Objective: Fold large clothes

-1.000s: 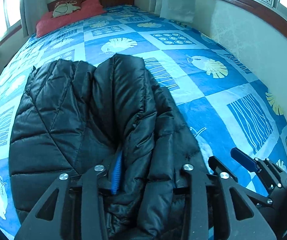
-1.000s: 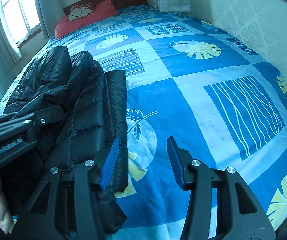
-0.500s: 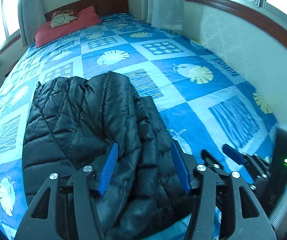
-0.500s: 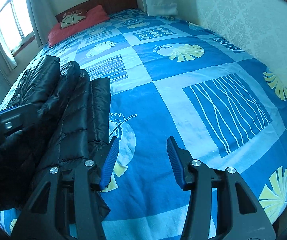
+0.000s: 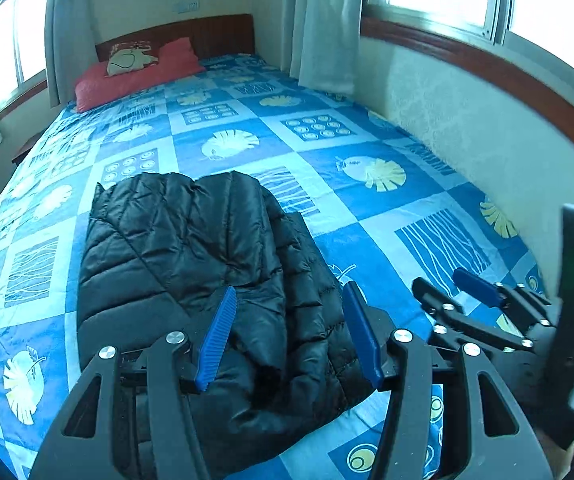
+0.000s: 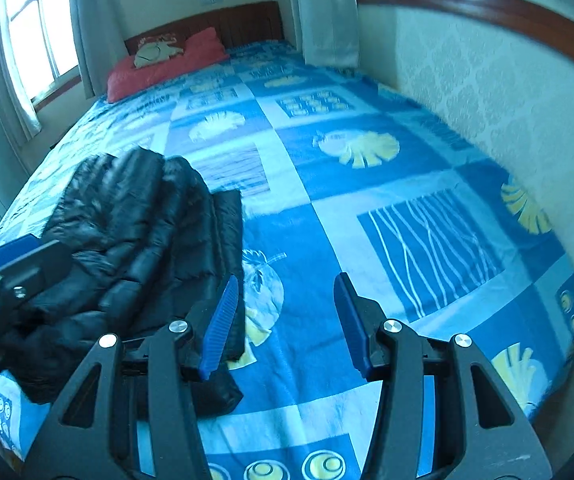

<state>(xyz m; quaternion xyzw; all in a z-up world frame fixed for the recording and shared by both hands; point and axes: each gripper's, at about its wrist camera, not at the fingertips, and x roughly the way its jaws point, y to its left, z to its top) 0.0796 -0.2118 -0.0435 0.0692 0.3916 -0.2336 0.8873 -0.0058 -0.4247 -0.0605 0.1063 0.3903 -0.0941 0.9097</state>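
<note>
My left gripper (image 5: 293, 334) hangs above the near end of the bed with its blue pads spread wide and nothing between them; the same gripper shows at the left edge of the right wrist view (image 6: 11, 264), off to the side of the jacket. Below it lies the black quilted puffer jacket (image 5: 191, 264), folded into a bundle on the left half of the bedspread (image 5: 367, 208), its near edge bunched and rumpled under my fingers. From the right wrist view the jacket (image 6: 139, 232) sits left of centre, with one flat folded panel forming its right edge against a leaf-print square.

Further right, my right gripper (image 6: 287, 322) is also gaping wide and holds nothing; it hovers over bare bedspread (image 6: 367, 184) just beside the jacket's right edge, the left pad over the cloth's border and the right pad over blue print. In the left wrist view I see that gripper (image 5: 459, 292) from the side, low at the right, well clear of the jacket.

At the head of the bed a red pillow (image 5: 135, 74) rests against the wooden headboard (image 5: 207, 34), with a small cream cushion (image 5: 131, 58) on top. A curtain (image 5: 323, 24) hangs at the right, beside the patterned wall (image 5: 487, 136) that runs along the bed.
</note>
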